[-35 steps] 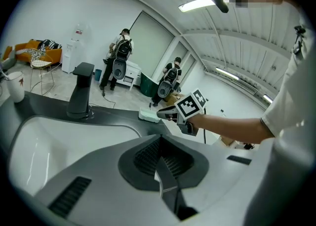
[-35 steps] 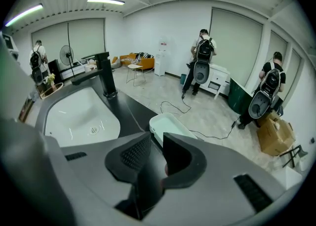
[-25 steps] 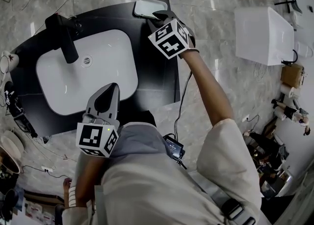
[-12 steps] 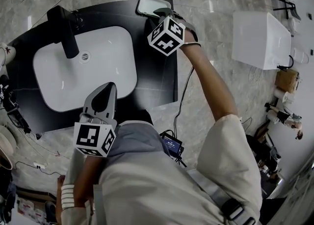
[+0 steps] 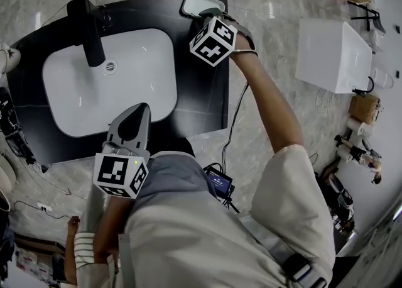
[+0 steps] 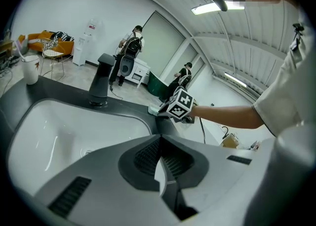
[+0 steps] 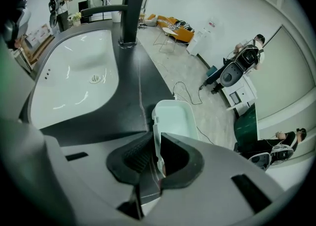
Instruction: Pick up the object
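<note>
Your right gripper (image 7: 157, 143) is clamping its jaws on the near side wall of the pale rectangular tray (image 7: 176, 116), whose thin rim is running straight in between the pads. In the head view this gripper (image 5: 208, 14) is reaching with your arm stretched out to the far right corner of the black countertop (image 5: 202, 95), where the tray (image 5: 196, 4) is sitting at the very edge. I cannot tell whether it is resting on the top or raised off it.

Your left gripper (image 5: 139, 112) is hovering well away from the tray, over the near rim of the white basin (image 5: 107, 88). Its jaws (image 6: 160, 147) are pressing together with nothing between them.

The black faucet (image 5: 88, 34) is standing behind the basin, left of the tray and apart from it. A white box (image 5: 336, 46) is lying on the marble floor to the right.
</note>
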The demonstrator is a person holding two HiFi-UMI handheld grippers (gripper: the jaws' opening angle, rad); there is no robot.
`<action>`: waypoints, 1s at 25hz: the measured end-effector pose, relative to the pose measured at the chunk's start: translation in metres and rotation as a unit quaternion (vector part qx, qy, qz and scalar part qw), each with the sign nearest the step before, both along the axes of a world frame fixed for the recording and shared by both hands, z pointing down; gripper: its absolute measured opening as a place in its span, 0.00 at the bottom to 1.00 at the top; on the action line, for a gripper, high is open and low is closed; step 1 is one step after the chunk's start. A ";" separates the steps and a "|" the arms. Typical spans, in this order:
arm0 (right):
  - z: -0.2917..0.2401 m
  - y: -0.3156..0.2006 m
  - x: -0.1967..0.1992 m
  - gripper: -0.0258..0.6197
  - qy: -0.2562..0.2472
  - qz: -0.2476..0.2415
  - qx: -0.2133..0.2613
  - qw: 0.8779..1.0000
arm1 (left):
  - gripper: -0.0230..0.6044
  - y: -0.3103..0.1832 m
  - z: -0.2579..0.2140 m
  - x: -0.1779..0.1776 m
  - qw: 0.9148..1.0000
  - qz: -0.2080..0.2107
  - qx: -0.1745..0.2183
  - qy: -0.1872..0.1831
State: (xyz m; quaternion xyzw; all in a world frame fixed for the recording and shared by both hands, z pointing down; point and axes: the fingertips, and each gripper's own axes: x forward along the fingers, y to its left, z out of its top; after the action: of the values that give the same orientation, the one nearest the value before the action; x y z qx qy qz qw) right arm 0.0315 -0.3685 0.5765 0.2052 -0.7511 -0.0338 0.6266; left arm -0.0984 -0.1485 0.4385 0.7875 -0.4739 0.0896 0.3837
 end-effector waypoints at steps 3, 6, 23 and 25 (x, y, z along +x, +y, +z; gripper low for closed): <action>0.001 -0.001 0.000 0.10 0.004 0.000 -0.005 1.000 | 0.04 0.002 0.000 -0.002 1.000 0.000 -0.002 0.002; 0.001 -0.001 0.001 0.09 0.012 -0.001 -0.014 1.000 | 0.04 0.004 0.002 -0.008 1.000 -0.004 -0.005 0.003; -0.005 0.013 0.007 0.06 0.006 0.040 -0.010 0.999 | 0.04 0.003 -0.002 -0.008 1.000 0.004 0.001 0.015; -0.010 0.016 0.010 0.06 -0.003 0.050 -0.009 0.999 | 0.04 0.003 -0.005 -0.005 1.000 0.008 0.005 0.014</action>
State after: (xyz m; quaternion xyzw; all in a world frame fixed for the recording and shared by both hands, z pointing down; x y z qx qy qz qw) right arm 0.0410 -0.3523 0.5669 0.2371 -0.7422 0.0051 0.6268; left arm -0.1035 -0.1460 0.4336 0.7942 -0.4625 0.0793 0.3861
